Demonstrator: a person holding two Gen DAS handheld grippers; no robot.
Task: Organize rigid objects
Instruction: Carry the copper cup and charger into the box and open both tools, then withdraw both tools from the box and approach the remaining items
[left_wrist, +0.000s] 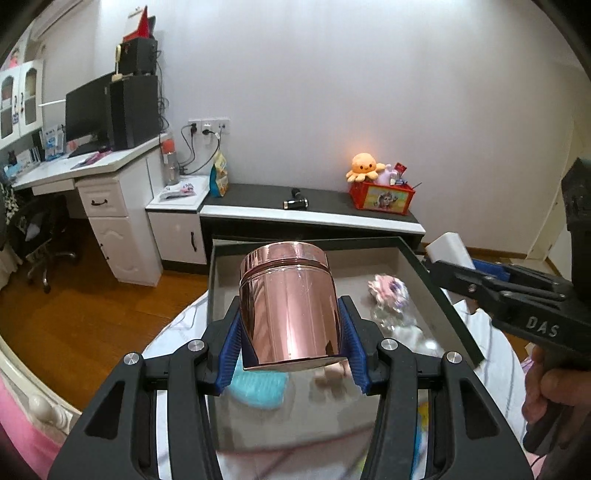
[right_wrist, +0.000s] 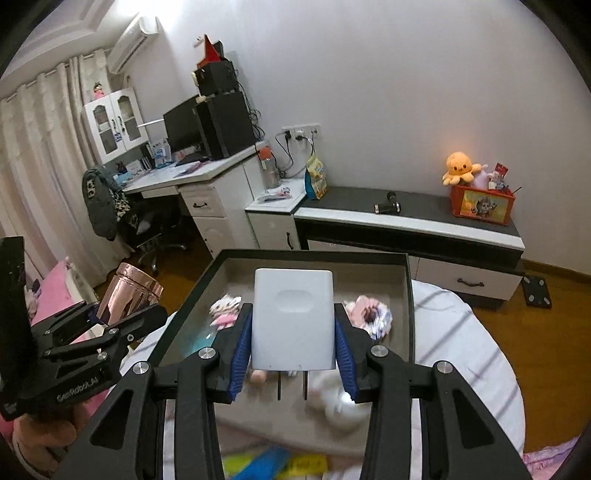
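My left gripper (left_wrist: 291, 325) is shut on a rose-gold metal jar (left_wrist: 288, 306) and holds it upright above the near left part of a dark-rimmed box (left_wrist: 439, 295). The jar also shows at the left of the right wrist view (right_wrist: 129, 295). My right gripper (right_wrist: 293, 332) is shut on a white plug adapter (right_wrist: 293, 317) with its two prongs pointing toward me, above the middle of the box (right_wrist: 410, 295). In the left wrist view the right gripper (left_wrist: 491, 284) is at the right, with the adapter (left_wrist: 448, 247) at its tip.
The box lies on a white striped bed (right_wrist: 461, 332) and holds a pink floral scrunchie (left_wrist: 389, 291), a clear wrapper (left_wrist: 399, 328) and other soft items. Coloured items lie near its front edge. A low black-and-white cabinet (right_wrist: 406, 214) stands behind, a desk at the left.
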